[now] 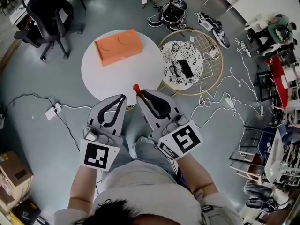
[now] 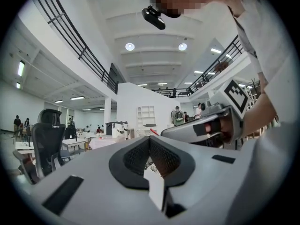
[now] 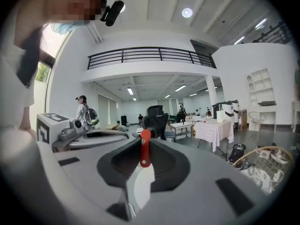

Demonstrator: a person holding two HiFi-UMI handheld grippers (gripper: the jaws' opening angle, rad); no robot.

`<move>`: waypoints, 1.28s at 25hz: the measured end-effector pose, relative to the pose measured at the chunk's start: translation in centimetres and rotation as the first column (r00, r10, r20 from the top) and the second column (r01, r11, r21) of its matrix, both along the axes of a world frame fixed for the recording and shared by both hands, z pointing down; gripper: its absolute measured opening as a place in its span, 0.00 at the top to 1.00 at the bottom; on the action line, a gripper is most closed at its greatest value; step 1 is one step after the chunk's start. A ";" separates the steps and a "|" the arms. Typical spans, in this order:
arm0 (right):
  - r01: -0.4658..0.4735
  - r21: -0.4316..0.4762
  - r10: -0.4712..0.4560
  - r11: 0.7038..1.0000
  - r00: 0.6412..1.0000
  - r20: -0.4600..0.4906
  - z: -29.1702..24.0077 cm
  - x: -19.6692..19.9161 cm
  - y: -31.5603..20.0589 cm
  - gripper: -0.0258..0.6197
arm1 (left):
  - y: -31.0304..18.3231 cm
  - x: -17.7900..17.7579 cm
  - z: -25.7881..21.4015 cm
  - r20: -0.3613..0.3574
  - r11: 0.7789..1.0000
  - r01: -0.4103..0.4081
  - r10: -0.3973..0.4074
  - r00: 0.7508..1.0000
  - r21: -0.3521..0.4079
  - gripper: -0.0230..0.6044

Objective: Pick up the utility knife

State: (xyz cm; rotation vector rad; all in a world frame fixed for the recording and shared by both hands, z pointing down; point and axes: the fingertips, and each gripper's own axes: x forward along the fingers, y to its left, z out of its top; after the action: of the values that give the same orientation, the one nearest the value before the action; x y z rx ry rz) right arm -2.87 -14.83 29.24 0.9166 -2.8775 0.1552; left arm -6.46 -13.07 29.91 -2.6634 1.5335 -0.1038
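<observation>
My right gripper (image 1: pixel 139 93) is held up close to my body, shut on a red utility knife (image 1: pixel 136 88) whose end sticks out past the jaw tips. In the right gripper view the knife's red handle (image 3: pixel 145 150) stands upright, pinched between the closed jaws of that gripper (image 3: pixel 145 142), with a pale blade section below it. Just left of it my left gripper (image 1: pixel 123 97) is shut, and its own view shows the jaws (image 2: pixel 150 139) meeting with nothing between them. Both grippers point level, off into the room.
Below and ahead stands a round white table (image 1: pixel 117 76) with an orange box (image 1: pixel 118 46) on it. Right of it is a gold wire-rimmed stand (image 1: pixel 213 74) holding a patterned cloth and a phone (image 1: pixel 186 68). Cables (image 1: pixel 234 86), a black office chair (image 1: pixel 47 13) and shoes (image 1: pixel 213 26) occupy the floor.
</observation>
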 end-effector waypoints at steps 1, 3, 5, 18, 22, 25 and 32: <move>0.013 0.006 -0.013 1.000 1.000 0.007 -0.4 0.3 0.4 0.87 | 0.3 0.3 -0.2 -0.005 1.000 0.008 -0.008 1.000 0.003 0.95; 0.043 0.017 -0.043 0.999 0.999 0.021 -0.9 0.7 1.1 0.87 | 0.9 0.8 -0.6 -0.024 0.999 0.032 -0.032 0.999 0.007 0.95; 0.075 0.026 -0.076 0.997 0.996 0.036 -1.4 1.1 1.9 0.87 | 1.6 1.3 -0.9 -0.034 0.998 0.057 -0.057 0.998 0.007 0.95; 0.227 0.108 -0.237 0.968 0.967 0.090 -4.6 3.3 6.7 0.87 | 5.5 3.4 -2.9 -0.064 0.985 0.168 -0.166 0.984 0.027 0.95; 0.247 0.118 -0.260 0.962 0.959 0.109 -5.1 4.1 7.7 0.87 | 6.5 4.6 -3.4 -0.055 0.985 0.170 -0.168 0.984 0.037 0.95; 0.257 0.126 -0.271 0.958 0.955 0.117 -5.3 4.8 8.3 0.87 | 7.2 5.4 -3.6 -0.052 0.984 0.174 -0.172 0.984 0.046 0.95; 0.264 0.126 -0.280 0.956 0.951 0.132 -5.7 5.8 8.9 0.87 | 7.9 6.2 -4.1 -0.054 0.981 0.186 -0.183 0.982 0.055 0.95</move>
State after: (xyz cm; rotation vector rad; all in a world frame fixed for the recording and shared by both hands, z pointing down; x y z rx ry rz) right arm 2.96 -5.95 23.58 0.5315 -3.1406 0.0446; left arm -0.25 -5.16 25.78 -2.4911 1.7671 -0.0017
